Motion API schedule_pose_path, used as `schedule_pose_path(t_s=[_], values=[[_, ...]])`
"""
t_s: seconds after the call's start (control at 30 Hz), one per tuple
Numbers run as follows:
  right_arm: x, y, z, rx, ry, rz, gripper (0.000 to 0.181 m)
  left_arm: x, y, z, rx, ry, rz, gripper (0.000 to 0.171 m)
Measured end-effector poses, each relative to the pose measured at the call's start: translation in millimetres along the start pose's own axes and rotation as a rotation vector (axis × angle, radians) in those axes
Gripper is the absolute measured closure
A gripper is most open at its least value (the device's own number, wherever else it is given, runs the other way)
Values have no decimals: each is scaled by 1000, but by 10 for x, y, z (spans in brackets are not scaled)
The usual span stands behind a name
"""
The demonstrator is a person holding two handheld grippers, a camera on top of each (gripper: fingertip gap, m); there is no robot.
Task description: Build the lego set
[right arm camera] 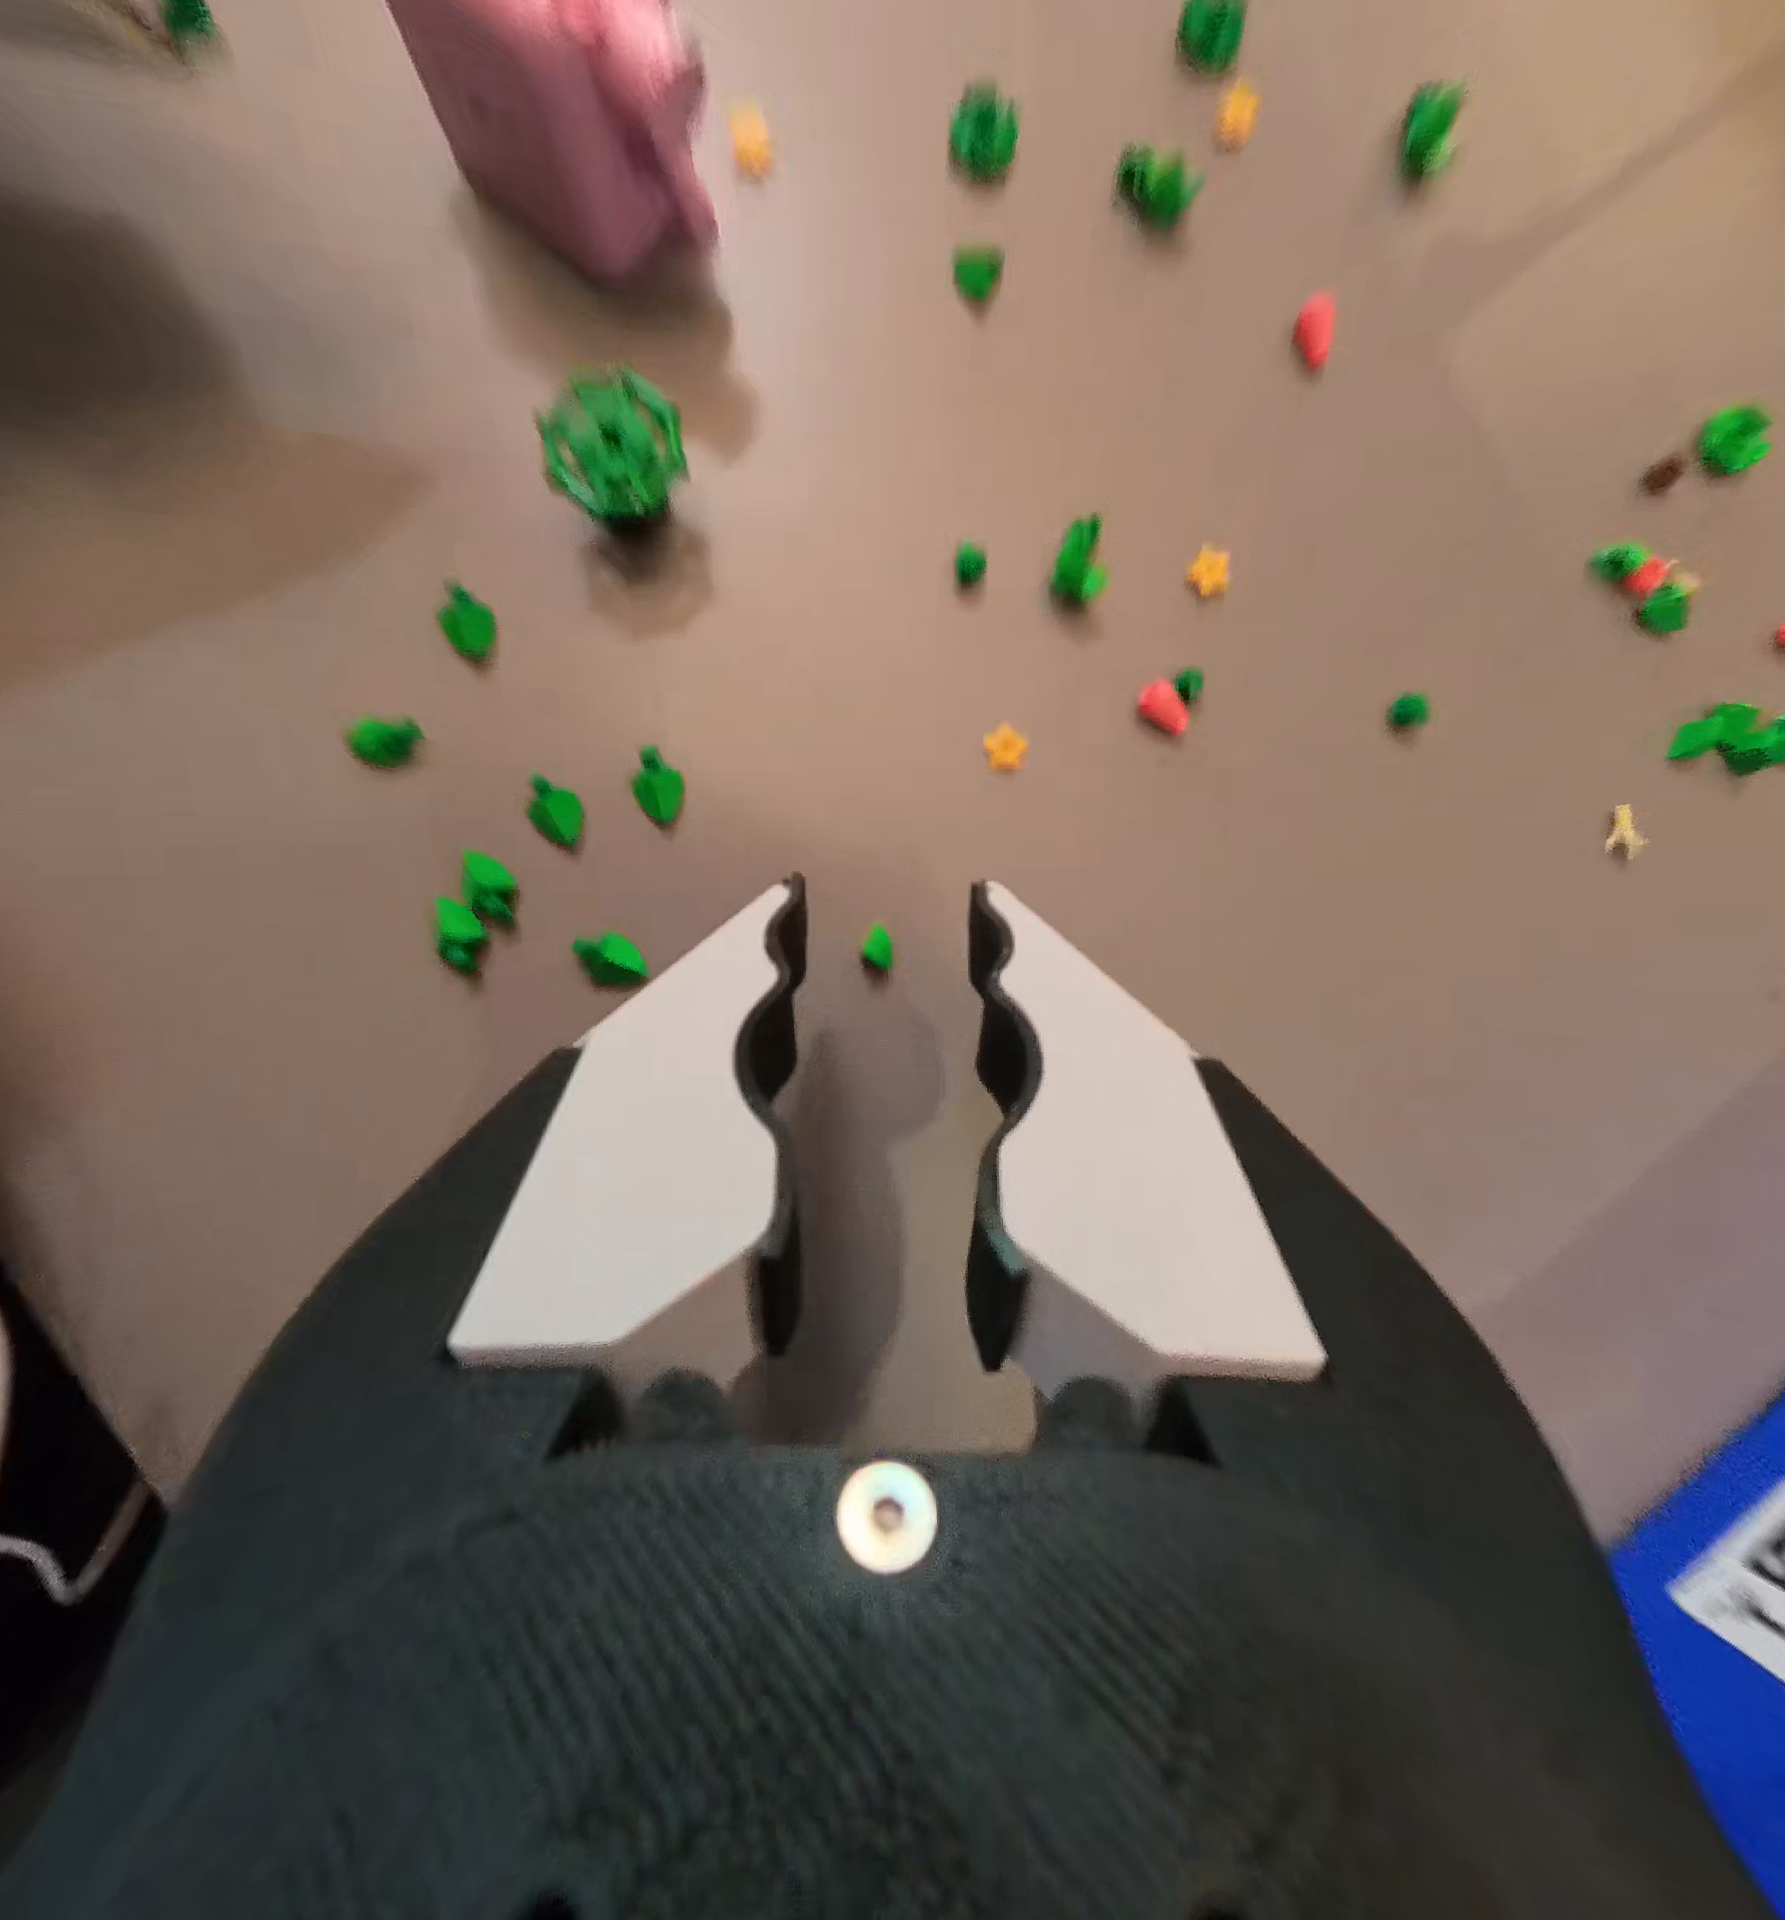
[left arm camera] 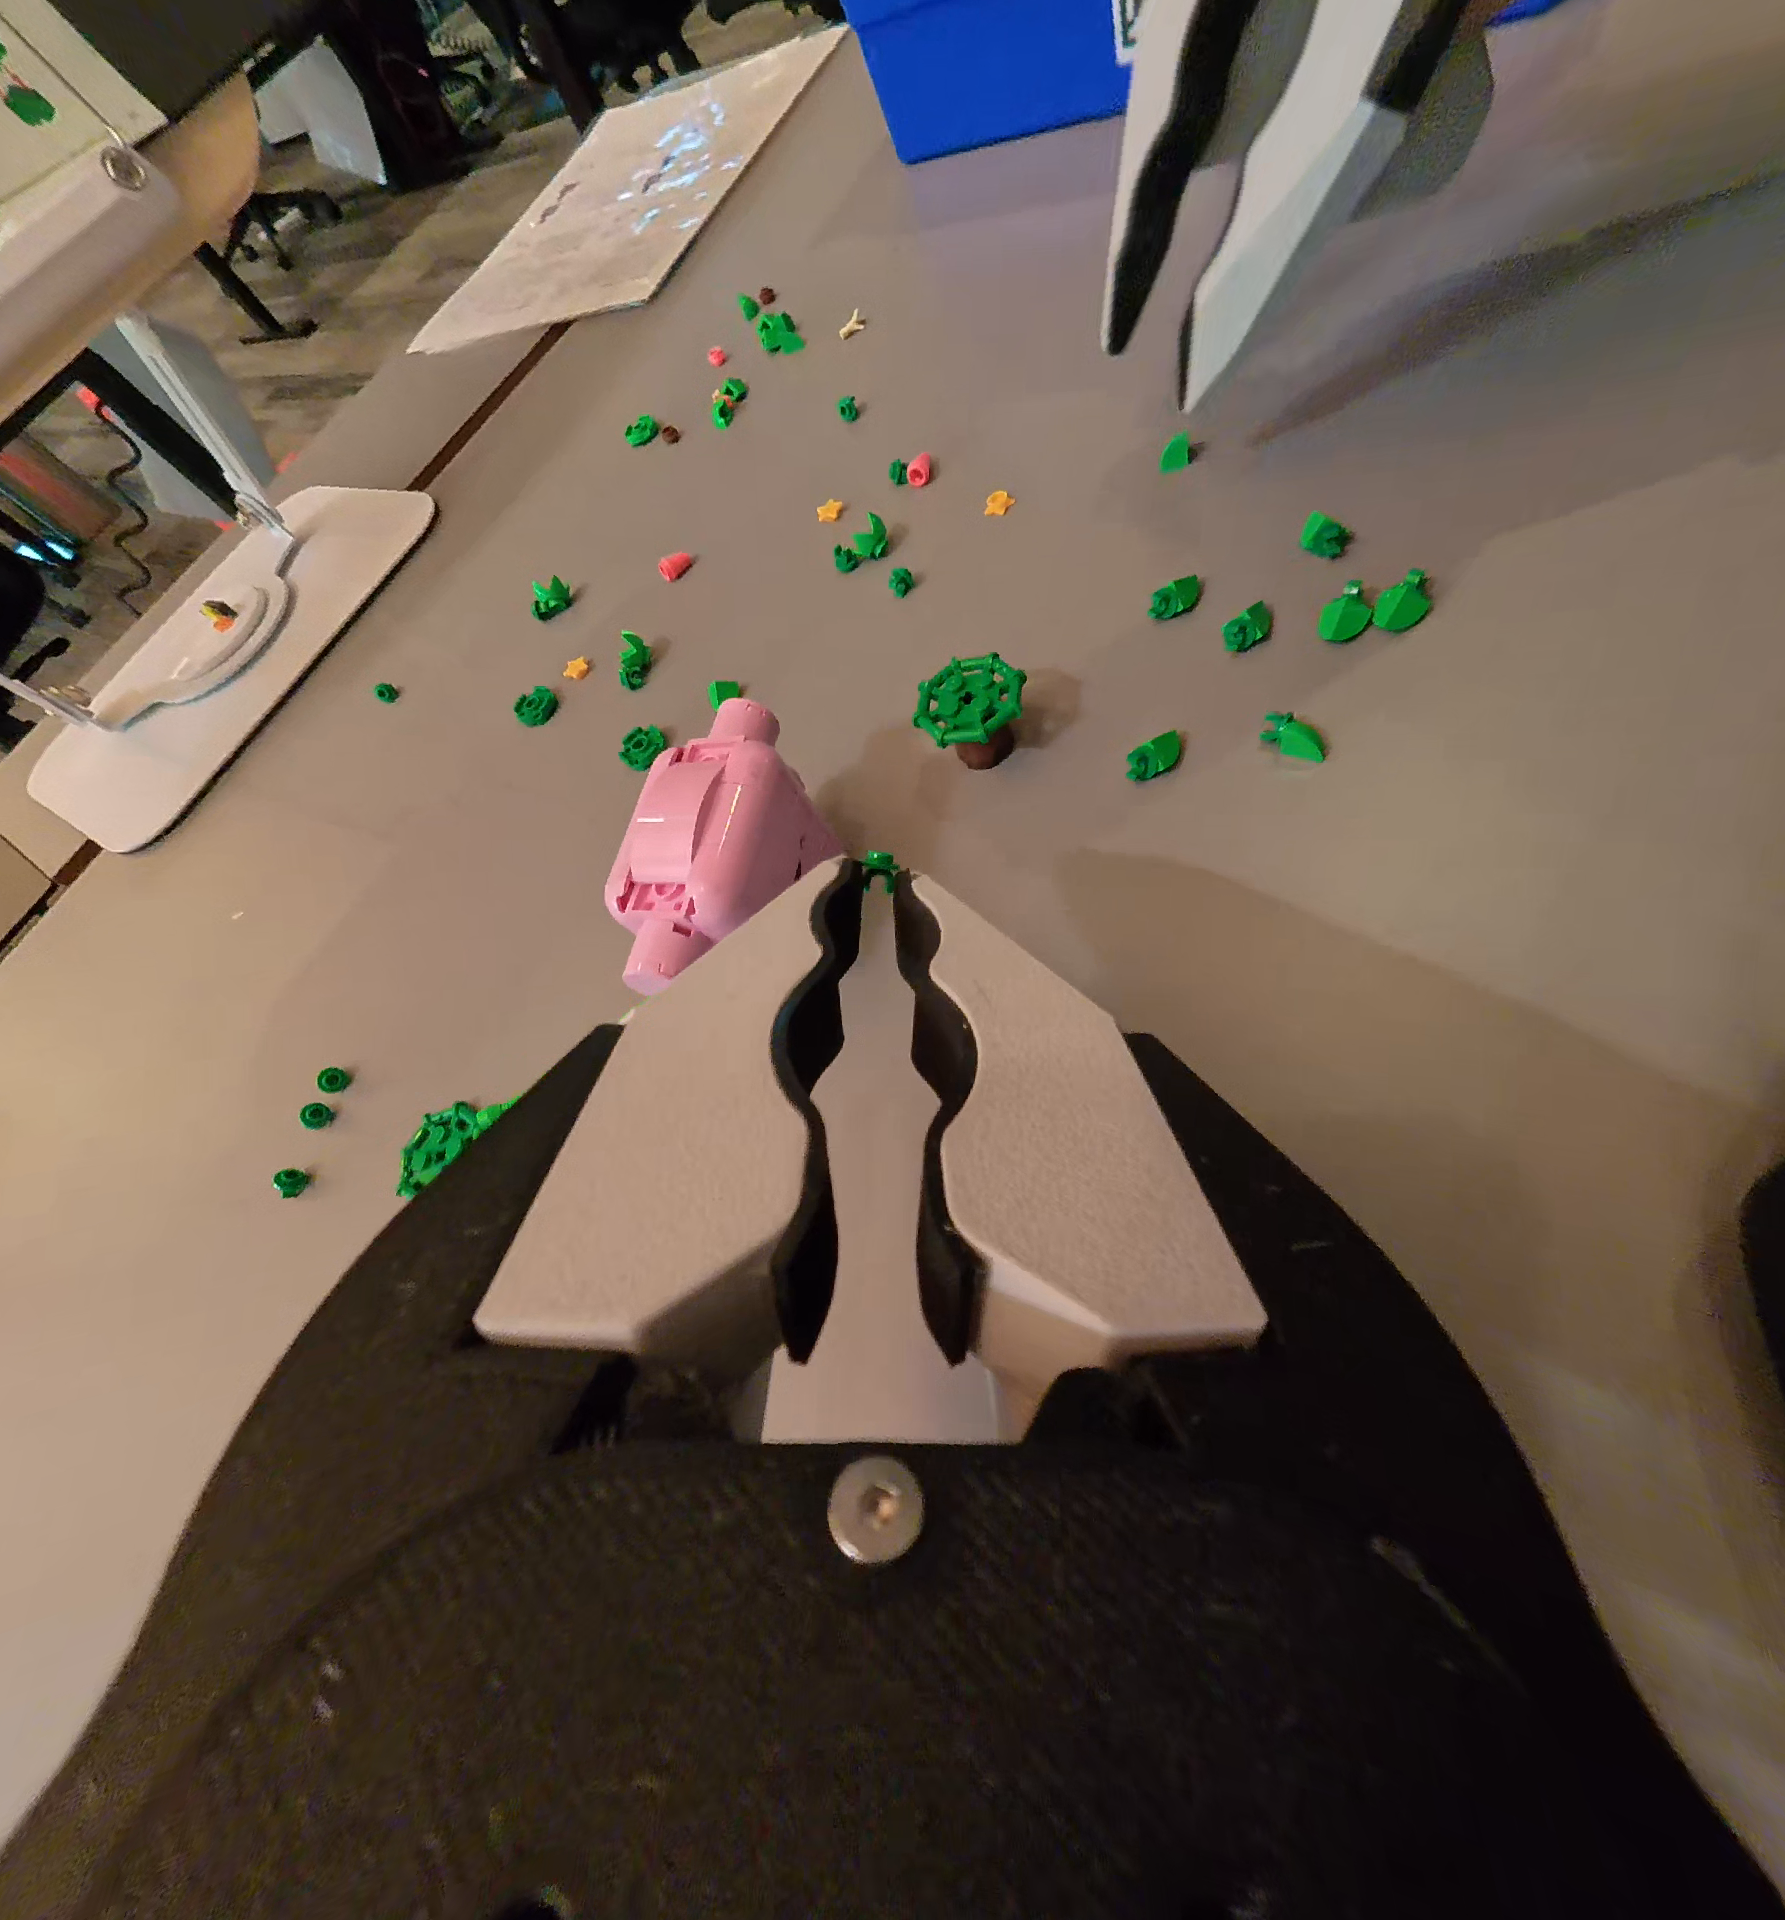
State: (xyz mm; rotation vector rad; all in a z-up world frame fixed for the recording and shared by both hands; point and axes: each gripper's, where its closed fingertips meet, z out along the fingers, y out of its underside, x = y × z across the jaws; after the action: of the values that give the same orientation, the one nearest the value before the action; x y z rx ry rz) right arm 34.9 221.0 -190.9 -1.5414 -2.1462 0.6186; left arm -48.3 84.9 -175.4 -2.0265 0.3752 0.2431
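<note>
Blue bin (left arm camera: 981,78) (contents hidden) beyond scattered green pieces (left arm camera: 1246,627)

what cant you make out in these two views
- Left wrist view: the small green piece pinched in the left gripper is mostly hidden by the fingers; its shape is unclear.
- Left wrist view: a green web piece is partly hidden behind the gripper body.
- Right wrist view: motion blur smears the pink build, cut off at the top edge.
</note>
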Motion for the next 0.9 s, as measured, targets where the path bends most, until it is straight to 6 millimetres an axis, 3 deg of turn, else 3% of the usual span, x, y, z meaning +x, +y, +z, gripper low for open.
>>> schedule_pose_path(t_s=[0.07,0.13,0.23,0.37,0.47,0.83,0.9], values=[[-160,-348,-106,214,-94,59,152,21,-58,10,24,3,5,169],[-453,-758,-251,473,-267,140,156,41,-143,17,55,-9,32,169],[-784,-1097,-330,680,-465,228,161,70,-267,24,90,-32,86,169],[-963,-1186,-123,655,-512,264,161,117,-400,-8,153,-31,114,169],[-1012,-1219,-77,639,-516,270,163,132,-498,-85,209,-46,137,169],[-1127,-1241,-114,612,-577,269,176,186,-589,-209,294,-20,126,169],[-1115,-1249,-154,646,-596,277,177,186,-624,-237,328,19,65,158]])
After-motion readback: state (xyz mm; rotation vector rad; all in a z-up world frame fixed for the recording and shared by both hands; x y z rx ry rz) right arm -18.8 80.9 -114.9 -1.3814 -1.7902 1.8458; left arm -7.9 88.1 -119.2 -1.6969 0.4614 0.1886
